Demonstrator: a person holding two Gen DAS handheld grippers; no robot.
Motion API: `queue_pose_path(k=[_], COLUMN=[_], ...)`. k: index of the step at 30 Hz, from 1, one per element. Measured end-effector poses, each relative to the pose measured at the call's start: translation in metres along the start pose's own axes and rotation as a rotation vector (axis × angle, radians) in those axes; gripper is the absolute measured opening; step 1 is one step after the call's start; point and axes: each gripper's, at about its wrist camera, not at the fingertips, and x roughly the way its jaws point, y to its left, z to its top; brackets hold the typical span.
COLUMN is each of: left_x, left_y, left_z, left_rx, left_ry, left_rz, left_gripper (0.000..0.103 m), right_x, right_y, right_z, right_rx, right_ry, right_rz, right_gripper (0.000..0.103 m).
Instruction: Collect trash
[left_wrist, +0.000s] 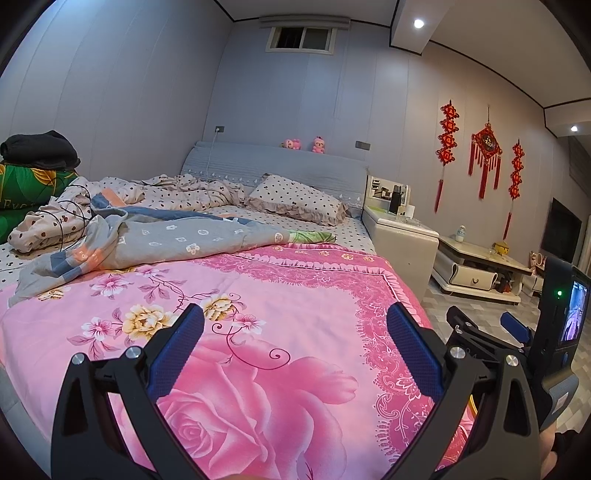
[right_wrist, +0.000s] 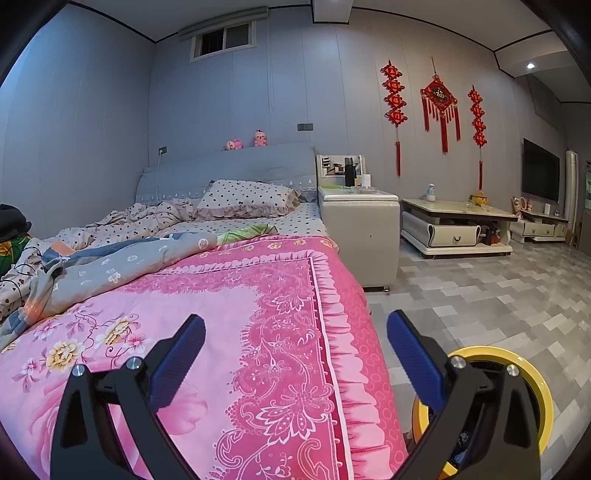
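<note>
Both empty, jaws apart: left gripper (left_wrist: 295, 332), right gripper (right_wrist: 295, 332). Scan pink floral quilt (left_wrist: 280, 295) ahead for litter; keep yellow-rimmed bin (right_wrist: 535, 373) just right.

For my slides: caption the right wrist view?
Open right gripper above pink quilt, yellow-rimmed bin beside bed.

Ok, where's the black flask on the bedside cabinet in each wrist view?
Left wrist: black flask right of centre, on the white bedside cabinet past the bed's far right corner.
Right wrist: black flask just above centre, on the same cabinet.
Shared landmark: polka-dot pillow, left of the cabinet.
</note>
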Motion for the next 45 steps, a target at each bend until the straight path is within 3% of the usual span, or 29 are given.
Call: queue_pose_path(k=[45], left_x=[0.0071], left_y=[0.0011], left_z=[-0.0043], left_rx=[0.042], left_ry=[0.015], left_rz=[-0.002], left_gripper=[0.095], right_x=[0.0078], right_y=[-0.0086], right_z=[-0.0018], right_rx=[0.028], right_ry=[0.044], right_rz=[0.0], right_gripper=[0.095])
